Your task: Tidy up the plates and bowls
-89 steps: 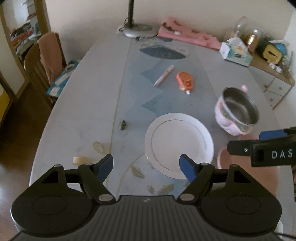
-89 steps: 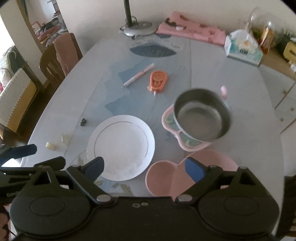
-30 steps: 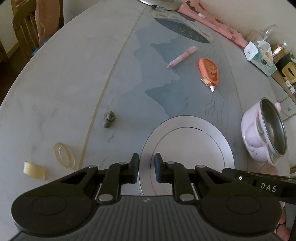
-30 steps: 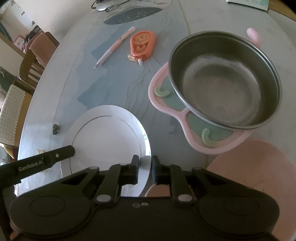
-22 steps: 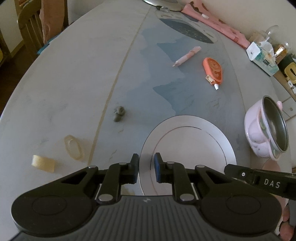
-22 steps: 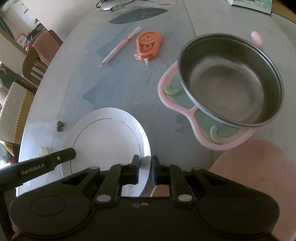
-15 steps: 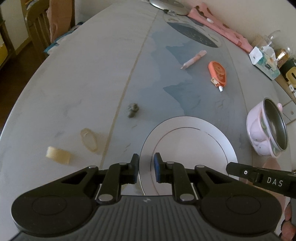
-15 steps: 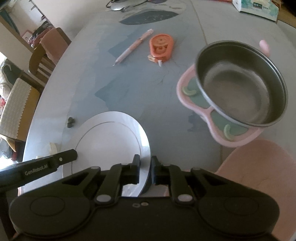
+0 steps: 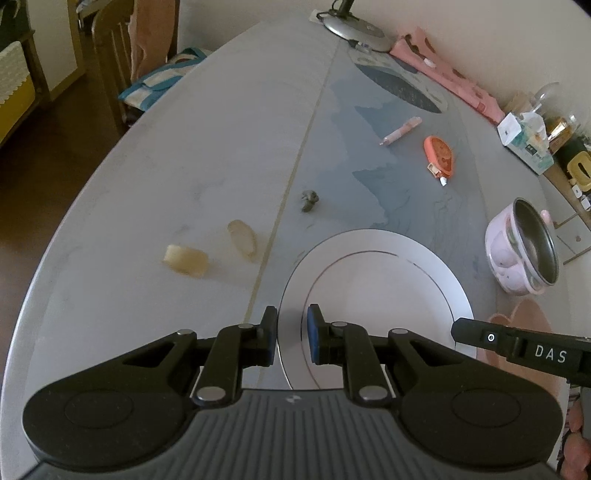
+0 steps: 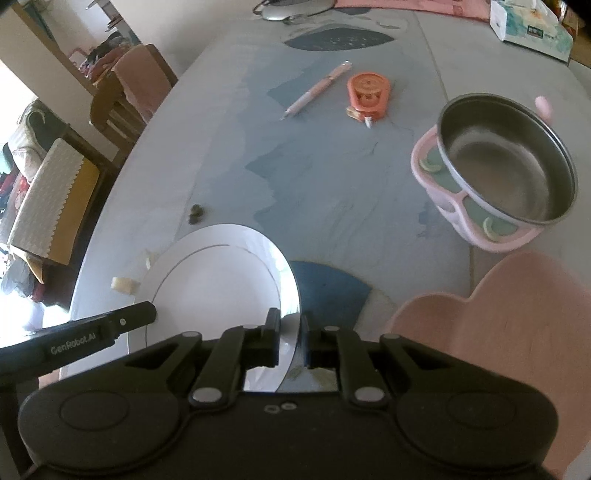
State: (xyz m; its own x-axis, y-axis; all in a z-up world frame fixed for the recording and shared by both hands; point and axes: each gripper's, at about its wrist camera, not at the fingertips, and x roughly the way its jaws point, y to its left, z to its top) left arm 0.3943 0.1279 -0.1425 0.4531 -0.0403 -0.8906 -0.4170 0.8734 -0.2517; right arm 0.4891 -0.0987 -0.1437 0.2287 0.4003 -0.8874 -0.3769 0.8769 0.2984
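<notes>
A white plate (image 9: 376,280) with a thin ring line hangs above the table, held at both sides. My left gripper (image 9: 291,334) is shut on its left rim, and my right gripper (image 10: 290,338) is shut on the right rim of the same white plate (image 10: 214,273). A pink bowl with a steel liner (image 10: 506,166) stands to the right on the table; in the left wrist view this pink bowl (image 9: 521,247) is at the far right. A pink scalloped plate (image 10: 498,328) lies in front of the bowl, near the table's edge.
On the table (image 9: 207,155) lie a pink pen (image 10: 317,88), an orange tape dispenser (image 10: 367,92), a small dark lump (image 9: 309,200) and two pale tape pieces (image 9: 184,260). A lamp base (image 9: 356,27), pink cloth and tissue box (image 10: 532,29) sit at the far end. Chairs (image 10: 125,92) stand at left.
Both grippers went from open to shut on the white plate's rims. Over the last second the plate rose off the table and shifted; a dark blue patch of the table now shows beneath it.
</notes>
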